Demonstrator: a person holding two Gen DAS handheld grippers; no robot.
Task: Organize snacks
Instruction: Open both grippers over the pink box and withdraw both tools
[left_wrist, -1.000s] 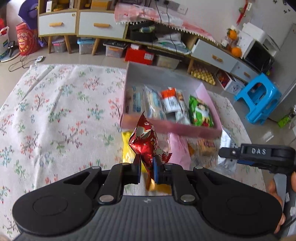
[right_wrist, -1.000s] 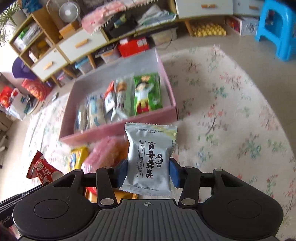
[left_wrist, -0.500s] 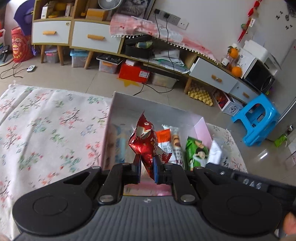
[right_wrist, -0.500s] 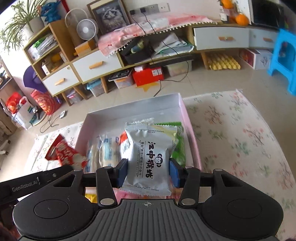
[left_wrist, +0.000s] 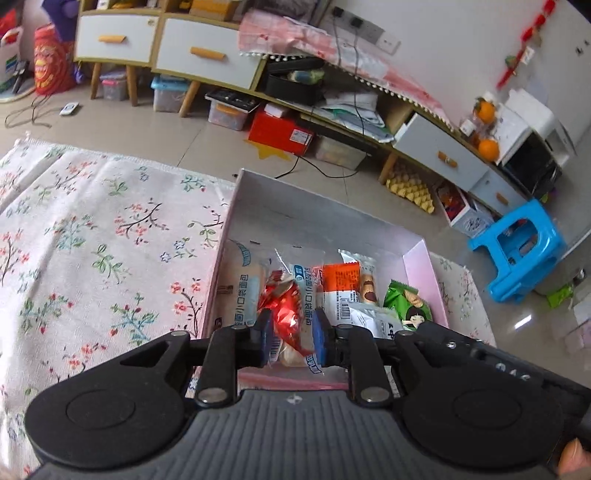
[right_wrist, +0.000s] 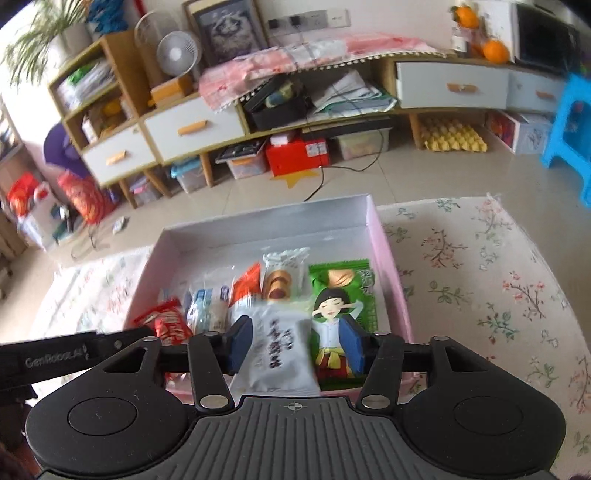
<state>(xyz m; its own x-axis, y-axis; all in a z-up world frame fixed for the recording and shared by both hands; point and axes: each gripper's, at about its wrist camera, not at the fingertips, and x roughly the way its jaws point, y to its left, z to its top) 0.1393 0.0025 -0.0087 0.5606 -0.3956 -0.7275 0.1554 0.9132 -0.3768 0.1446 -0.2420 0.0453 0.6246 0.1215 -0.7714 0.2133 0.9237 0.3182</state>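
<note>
My left gripper has just been opening, its jaws slack around the red packet dropping into the pink box. My right gripper has also spread, the silver packet loose between them over the box's snacks.

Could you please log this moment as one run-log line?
left tongs: just opening, red foil snack packet between them | right tongs: just opening, white plastic snack packet between them | both over pink cardboard box
</note>
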